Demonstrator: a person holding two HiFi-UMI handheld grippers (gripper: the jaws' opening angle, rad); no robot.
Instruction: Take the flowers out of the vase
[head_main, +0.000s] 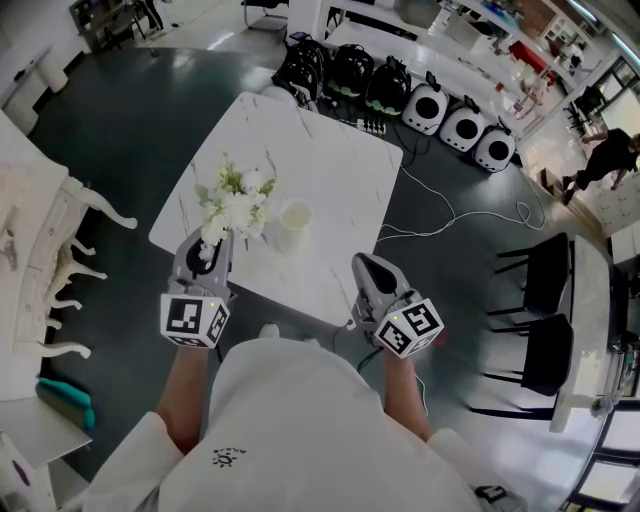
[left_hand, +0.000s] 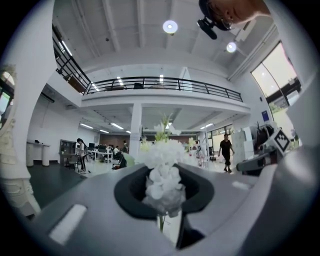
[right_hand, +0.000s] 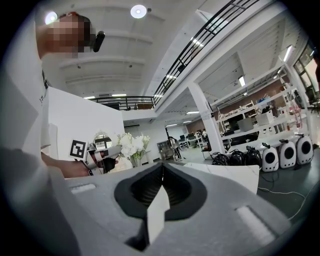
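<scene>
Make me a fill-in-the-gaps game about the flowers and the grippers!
1. The flowers are ___ in colour.
2. The person's ___ gripper is shut on their stems, while the right gripper holds nothing.
3. The vase stands upright on the table with ___ flowers in it.

Missing words: white; left (the left gripper); no.

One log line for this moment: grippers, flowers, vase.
left gripper: shut on flowers | flowers: out of vase, beside it | vase: upright on table | right gripper: shut, empty
</scene>
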